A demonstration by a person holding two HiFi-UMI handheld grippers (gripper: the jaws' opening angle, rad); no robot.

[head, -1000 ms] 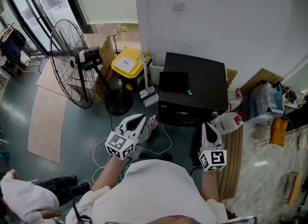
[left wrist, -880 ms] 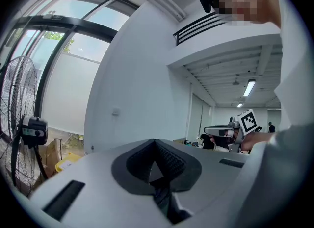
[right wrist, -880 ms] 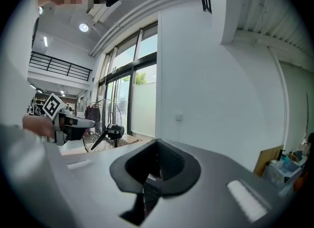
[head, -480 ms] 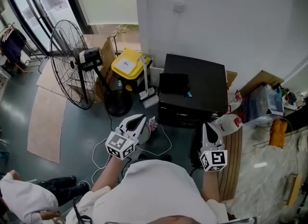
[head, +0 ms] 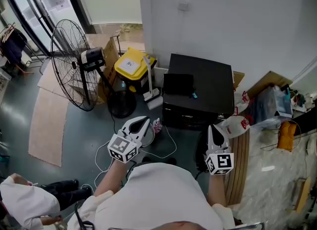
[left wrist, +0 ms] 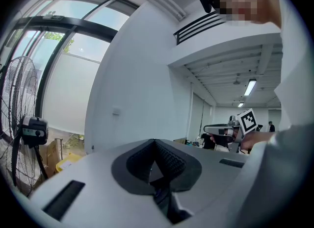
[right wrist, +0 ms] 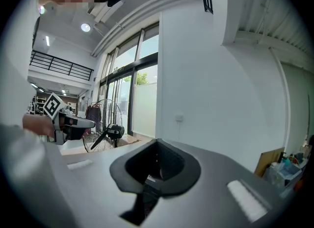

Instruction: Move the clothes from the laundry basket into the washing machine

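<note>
left gripper point(head: 143, 121): jaws closed, holding nothing | right gripper point(head: 214, 129): likewise closed and empty | ahead of you: black cabinet point(head: 200, 88), fan point(head: 74, 70) further left | laundry basket, clothes, washing machine: in no view | advice: locate the basket first, then open your jaws before reaching in.

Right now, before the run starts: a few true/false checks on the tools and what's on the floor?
1. The left tool and the right tool are both shut, with nothing between the jaws. True.
2. In the head view, the fan stands right of the black cabinet. False: it stands to the cabinet's left.
3. A yellow bin sits between fan and cabinet. True.
4. A laundry basket full of clothes stands by the cabinet. False: no basket shows in any view.
</note>
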